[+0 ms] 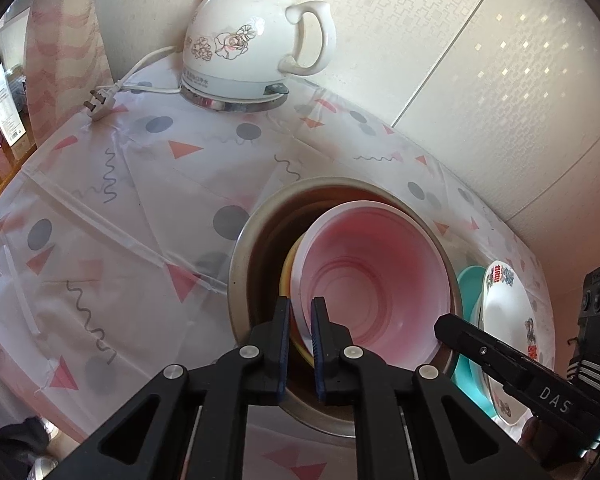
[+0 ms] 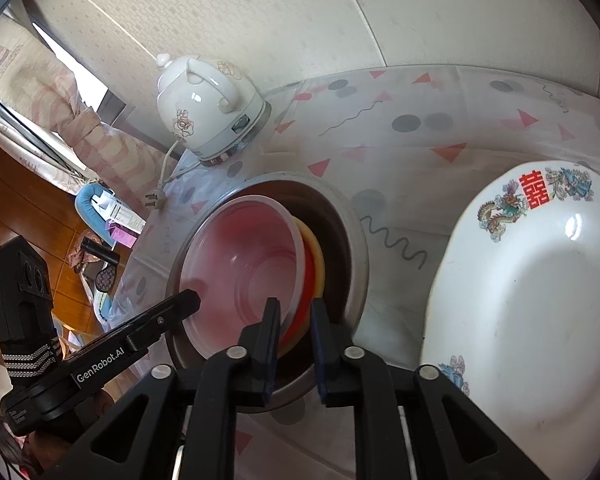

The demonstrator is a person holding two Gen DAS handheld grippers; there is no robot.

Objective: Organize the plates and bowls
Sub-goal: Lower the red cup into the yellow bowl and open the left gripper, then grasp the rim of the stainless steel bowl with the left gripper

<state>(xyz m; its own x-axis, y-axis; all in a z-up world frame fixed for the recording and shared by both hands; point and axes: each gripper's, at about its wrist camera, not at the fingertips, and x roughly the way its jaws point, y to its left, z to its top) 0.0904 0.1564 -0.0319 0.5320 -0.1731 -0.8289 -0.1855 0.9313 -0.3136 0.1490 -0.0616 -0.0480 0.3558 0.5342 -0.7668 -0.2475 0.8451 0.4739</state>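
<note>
Far left of the left wrist view there's a pink-striped curtain (image 1: 66, 52) and some boxes, cut off by the lens edge and too blurry to read. Next over, a white ceramic electric kettle with a flower print (image 1: 240, 40) sits on the translucent plastic tablecloth with grey dots and pink triangles (image 1: 120, 200), its plug lying loose.

Middle: the big steel bowl (image 1: 240, 264) holds a frosted pink plastic bowl (image 1: 372, 272), with yellow and red rims (image 2: 314, 276) peeking out underneath; can't tell how many are stacked.

The left gripper (image 1: 300, 312) straddles the pink bowl's rim, fingers slightly apart, not pinching. The right gripper (image 2: 294, 316) is the same, rims in the gap, loose.

Far right, a white porcelain plate with dragon and red character print (image 2: 532, 300) rests on a teal plate (image 1: 466, 284), mostly hidden.
</note>
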